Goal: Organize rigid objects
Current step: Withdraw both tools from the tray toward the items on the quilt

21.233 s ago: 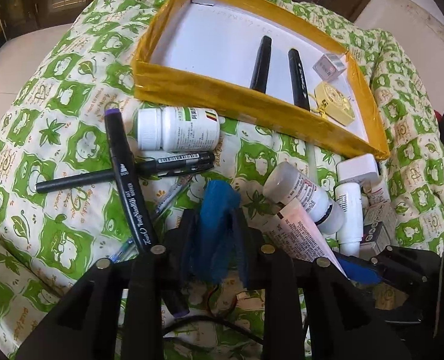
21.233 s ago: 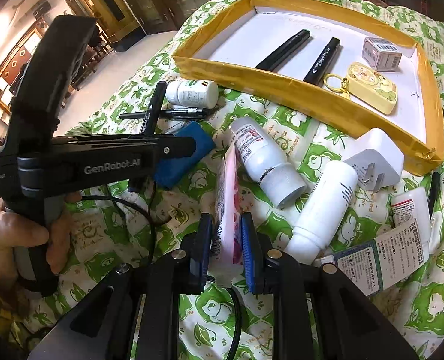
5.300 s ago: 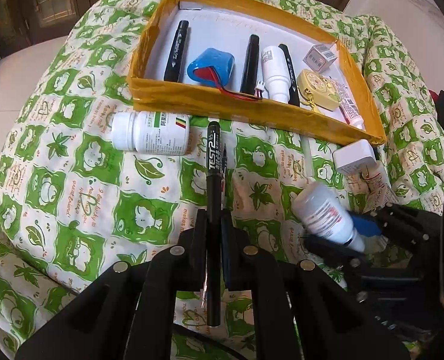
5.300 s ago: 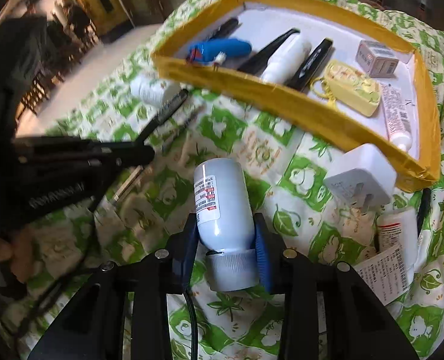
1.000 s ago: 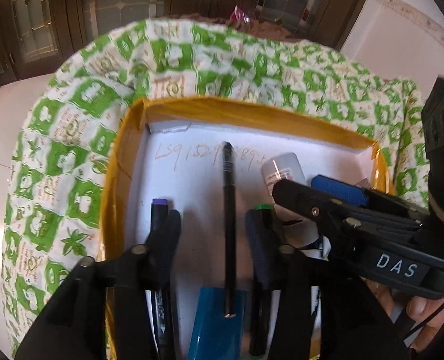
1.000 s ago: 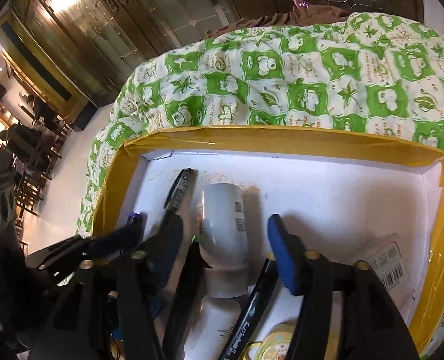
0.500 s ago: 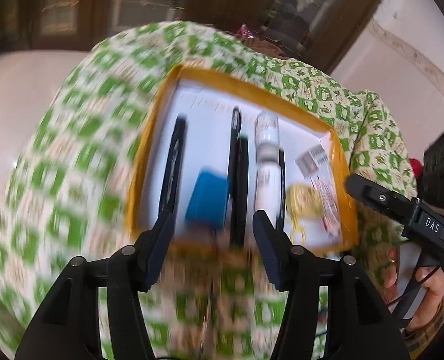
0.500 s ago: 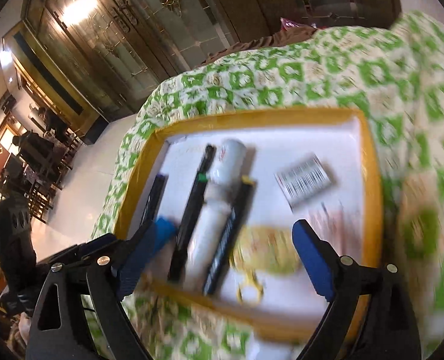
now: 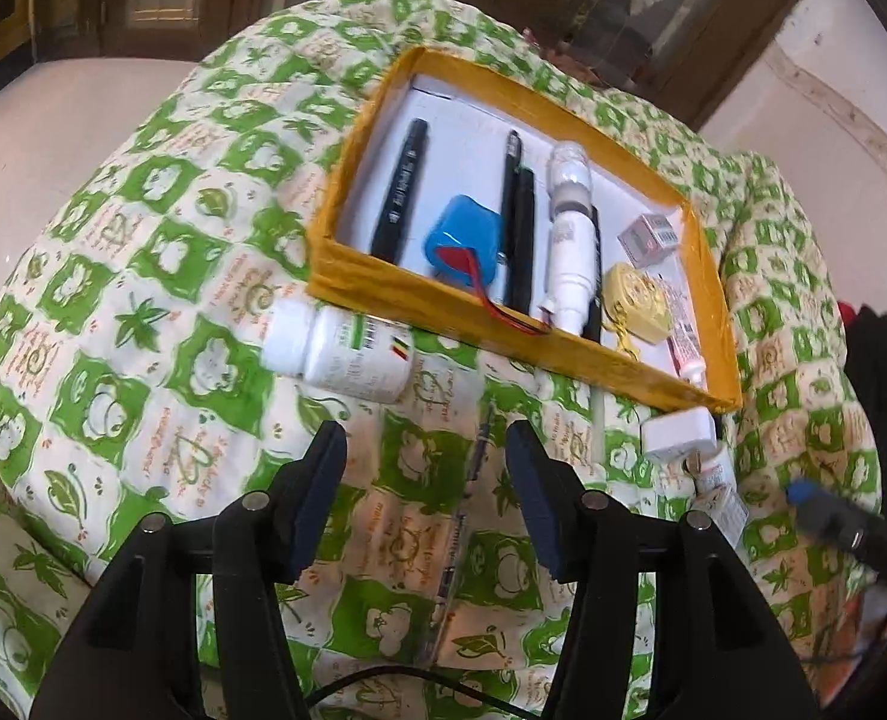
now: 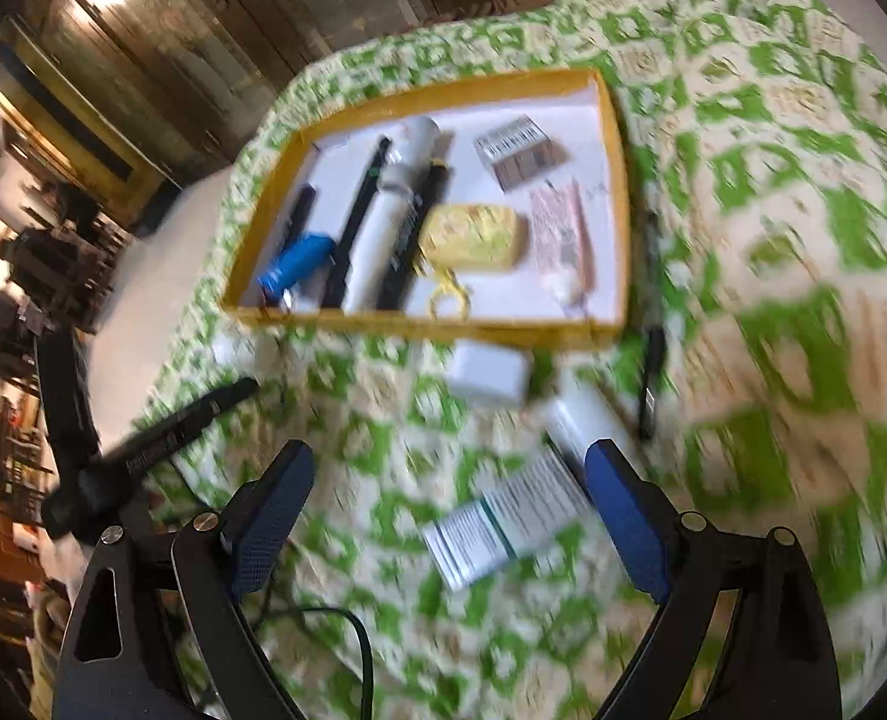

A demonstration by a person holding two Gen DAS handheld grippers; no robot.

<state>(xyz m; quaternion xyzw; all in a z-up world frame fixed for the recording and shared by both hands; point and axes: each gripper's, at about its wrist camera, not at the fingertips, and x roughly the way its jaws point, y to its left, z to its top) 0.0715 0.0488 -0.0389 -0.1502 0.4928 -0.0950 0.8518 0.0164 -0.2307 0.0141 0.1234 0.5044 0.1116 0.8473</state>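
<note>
Both grippers empty, jaws apart. Left gripper (image 9: 425,480) hovers over the cloth (image 9: 143,324) with a thin pen (image 9: 473,480) lying between its fingers, untouched. Right gripper (image 10: 443,516) is spread wide above a leaflet box (image 10: 503,528); nothing pinched.

Tray (image 9: 395,294) already holds markers, a blue battery pack (image 9: 461,240), a white bottle (image 9: 569,222), a yellow tag (image 9: 635,306), a small carton (image 9: 647,237) and a tube (image 9: 686,348).

Left to sort, all on the cloth in front of the tray:
- pill bottle (image 9: 335,354), on its side, touching the tray's front wall
- thin pen
- white charger (image 9: 677,435) just beside the tray's right front corner
- white tube (image 10: 587,414), leaflet box, black pen (image 10: 650,372) beside the tray's right wall

Handling, my read: pill bottle is stiff, light, smooth plastic and will roll. Pinch across the body mid-length, not on the cap. Pen is thin and slick; grab across the barrel near the middle so it doesn't pivot. Charger is boxy and easy on its flat faces. Leaflet box is card, crushable, so go gently.

Versus a second ago: both grippers were low inside the tray, left around a pen, right around the white bottle. Both items now lie in the tray, and both grippers are back over the cloth. Right view is motion-blurred.
</note>
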